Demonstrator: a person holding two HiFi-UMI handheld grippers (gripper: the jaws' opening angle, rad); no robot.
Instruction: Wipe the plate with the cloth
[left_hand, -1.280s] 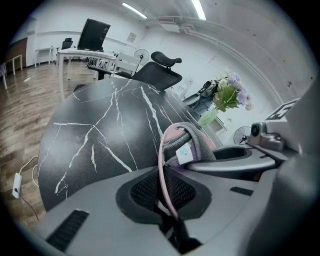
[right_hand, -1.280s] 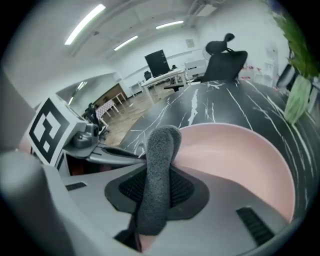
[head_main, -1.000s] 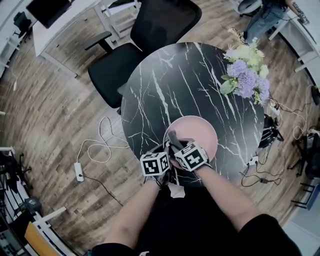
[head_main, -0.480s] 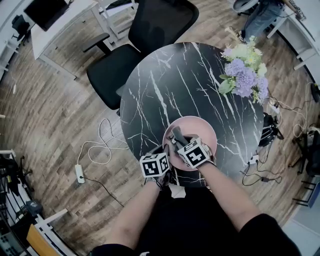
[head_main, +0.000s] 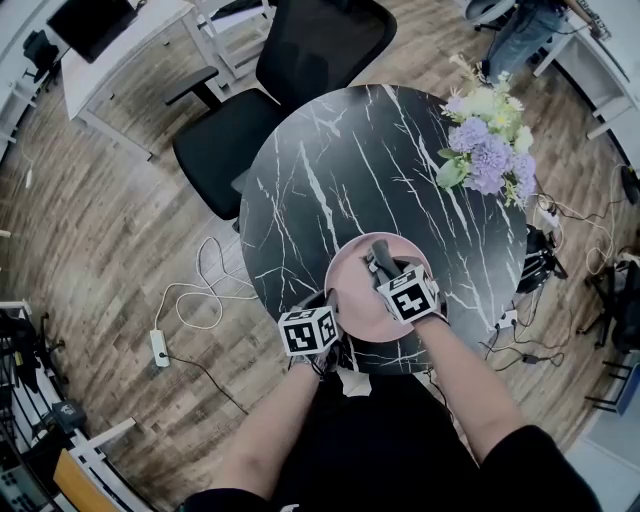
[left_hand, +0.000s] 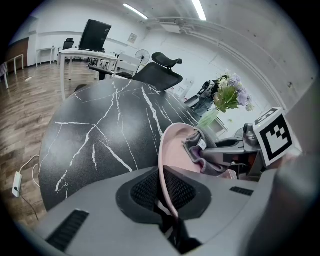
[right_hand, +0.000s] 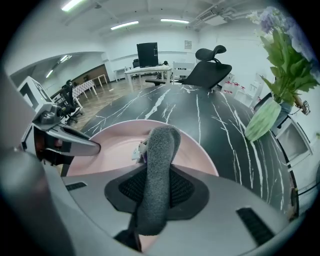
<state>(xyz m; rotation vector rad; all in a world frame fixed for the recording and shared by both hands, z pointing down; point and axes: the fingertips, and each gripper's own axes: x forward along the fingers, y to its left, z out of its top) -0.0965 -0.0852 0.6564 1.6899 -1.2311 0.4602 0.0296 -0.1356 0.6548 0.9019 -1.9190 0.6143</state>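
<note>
nearest, the left gripper (left_hand: 167, 200) is seen clamped shut on the near rim of the pink plate (head_main: 352, 292), which is placed at the near edge of the black marble table (head_main: 340, 170). the grey cloth (right_hand: 156, 160) is pinched tight by the right gripper (right_hand: 152, 197) and laid against the plate's inner face. farther off, flowers (head_main: 488, 140) and a black chair (head_main: 300, 60) are seen.

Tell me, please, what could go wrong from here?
The left gripper pinches only the thin rim of the pink plate; wiping pressure could make it slip free.
The plate lies by the near edge of the marble table, so a slip might send it off.
The grey cloth could pull out of the right gripper.
</note>
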